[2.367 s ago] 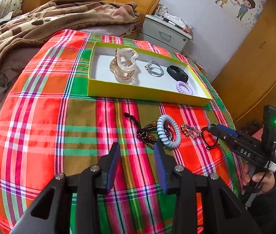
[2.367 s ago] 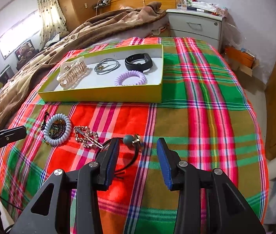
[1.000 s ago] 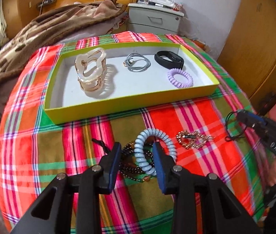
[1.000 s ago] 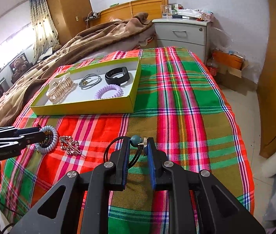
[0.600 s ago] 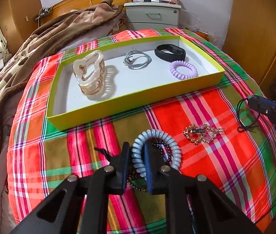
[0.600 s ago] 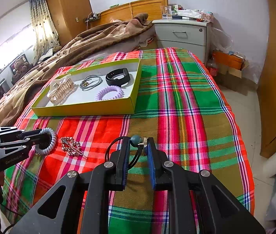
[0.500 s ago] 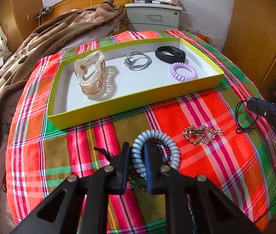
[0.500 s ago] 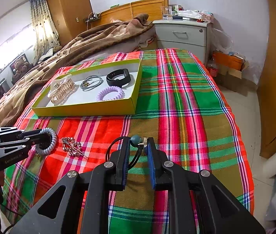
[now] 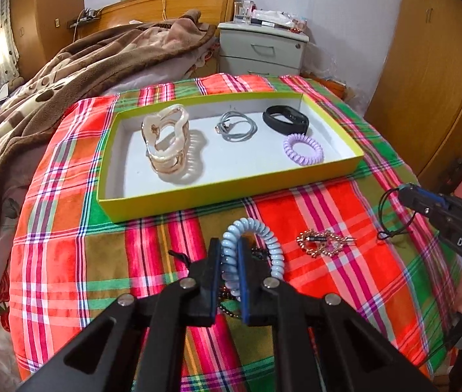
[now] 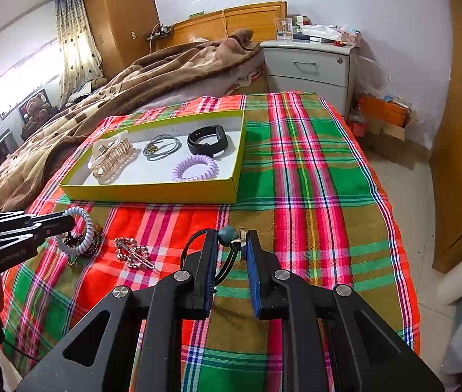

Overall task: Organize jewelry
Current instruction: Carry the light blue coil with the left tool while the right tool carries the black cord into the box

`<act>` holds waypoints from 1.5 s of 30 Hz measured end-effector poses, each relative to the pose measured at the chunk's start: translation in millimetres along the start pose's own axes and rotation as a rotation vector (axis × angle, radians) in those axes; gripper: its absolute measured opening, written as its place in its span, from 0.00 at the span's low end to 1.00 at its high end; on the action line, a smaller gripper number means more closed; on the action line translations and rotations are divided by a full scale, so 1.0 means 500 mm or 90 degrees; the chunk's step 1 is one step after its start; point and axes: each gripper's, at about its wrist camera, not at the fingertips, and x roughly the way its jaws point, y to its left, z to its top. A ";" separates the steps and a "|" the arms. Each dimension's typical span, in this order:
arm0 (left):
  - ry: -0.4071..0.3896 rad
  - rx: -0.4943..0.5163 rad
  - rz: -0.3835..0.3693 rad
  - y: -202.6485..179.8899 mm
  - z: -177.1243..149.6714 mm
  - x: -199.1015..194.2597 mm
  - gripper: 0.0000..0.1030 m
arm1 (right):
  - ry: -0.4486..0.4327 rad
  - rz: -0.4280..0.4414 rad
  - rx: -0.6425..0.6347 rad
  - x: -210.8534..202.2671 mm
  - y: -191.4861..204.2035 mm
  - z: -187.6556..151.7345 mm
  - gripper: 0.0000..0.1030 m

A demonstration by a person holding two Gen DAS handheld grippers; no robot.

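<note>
My left gripper point(image 9: 229, 248) is shut on a pale blue spiral hair tie point(image 9: 263, 238), held a little above the plaid cloth. Under it lies a dark bead bracelet point(image 9: 227, 308). A gold rhinestone clip point(image 9: 322, 243) rests on the cloth to its right. My right gripper point(image 10: 231, 236) is shut on a black hair tie with a teal bead point(image 10: 227, 233). The yellow tray point(image 9: 231, 192) behind holds a cream claw clip point(image 9: 165, 145), a grey tie point(image 9: 235, 127), a black band point(image 9: 284, 119) and a lilac spiral tie point(image 9: 302, 148).
A brown blanket point(image 9: 51, 98) is heaped at the left on the bed. A grey nightstand point(image 9: 260, 52) stands behind the tray, wooden wardrobes point(image 9: 433, 65) at the right. The cloth drops off at the bed's right edge point(image 10: 404, 261).
My left gripper came down around the blue spiral tie, closed on it and lifted it slightly. The right gripper closed on the black tie early on and has since kept still.
</note>
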 end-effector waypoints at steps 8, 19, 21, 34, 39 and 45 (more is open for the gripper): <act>-0.028 -0.028 -0.027 0.023 0.012 -0.028 0.10 | -0.020 0.010 0.000 -0.014 0.014 0.028 0.17; -0.052 -0.069 -0.042 0.073 0.055 -0.054 0.10 | -0.044 0.033 -0.019 -0.008 0.050 0.105 0.17; -0.054 -0.074 -0.039 0.080 0.064 -0.056 0.10 | -0.046 0.038 -0.021 -0.003 0.056 0.117 0.17; -0.032 -0.130 -0.068 0.112 0.108 0.005 0.10 | -0.009 0.079 -0.032 0.111 0.104 0.195 0.17; -0.021 -0.132 -0.067 0.106 0.120 0.037 0.10 | 0.026 0.089 -0.032 0.176 0.110 0.208 0.17; 0.007 -0.125 -0.053 0.099 0.133 0.084 0.10 | 0.055 0.094 -0.042 0.226 0.117 0.214 0.17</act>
